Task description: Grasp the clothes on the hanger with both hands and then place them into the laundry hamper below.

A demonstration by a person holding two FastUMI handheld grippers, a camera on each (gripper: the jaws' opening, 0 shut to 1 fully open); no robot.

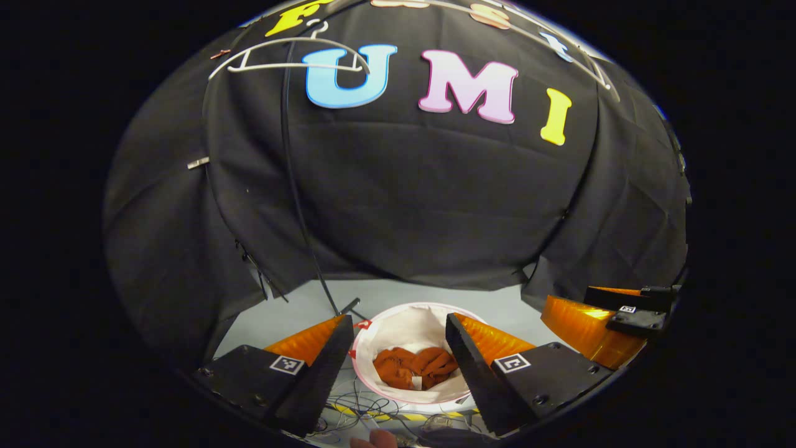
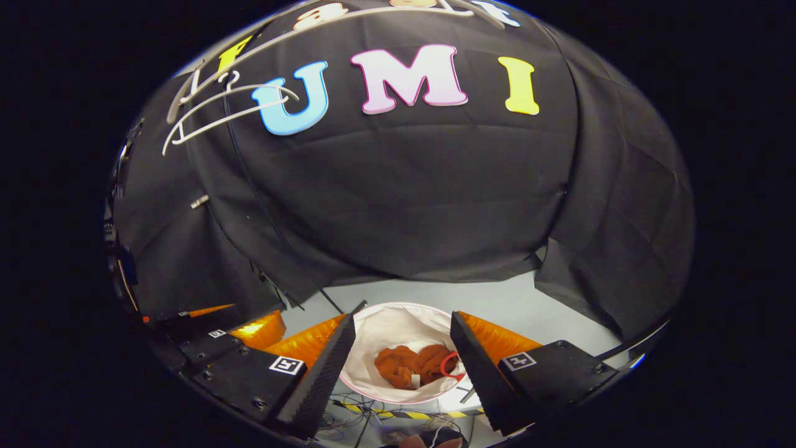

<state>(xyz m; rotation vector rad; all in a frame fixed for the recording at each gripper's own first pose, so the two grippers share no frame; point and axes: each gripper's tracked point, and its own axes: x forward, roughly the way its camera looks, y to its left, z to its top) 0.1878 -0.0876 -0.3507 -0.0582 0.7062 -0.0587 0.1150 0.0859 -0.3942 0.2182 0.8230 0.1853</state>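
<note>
With jaws wide, left gripper [image 1: 398, 345], right gripper [image 2: 401, 342], clothes [image 1: 415, 368] inside hamper [image 1: 398, 323].

Left hand-held gripper [image 1: 393, 348]: fingers spread wide apart, gripping nothing, tilted downward.
Right hand-held gripper [image 2: 403, 348]: fingers likewise wide apart and empty, tilted downward, close beside the left one and level with it.

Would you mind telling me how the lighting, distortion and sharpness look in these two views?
Left gripper view: strong fisheye bending curves the white hanger; the orange garment in the hamper is sharp and evenly lit, and the other gripper's housing at the right edge catches glare. Right gripper view: the same bowing, a dim wall, a brighter floor, and the tangled cables look slightly soft.
</note>
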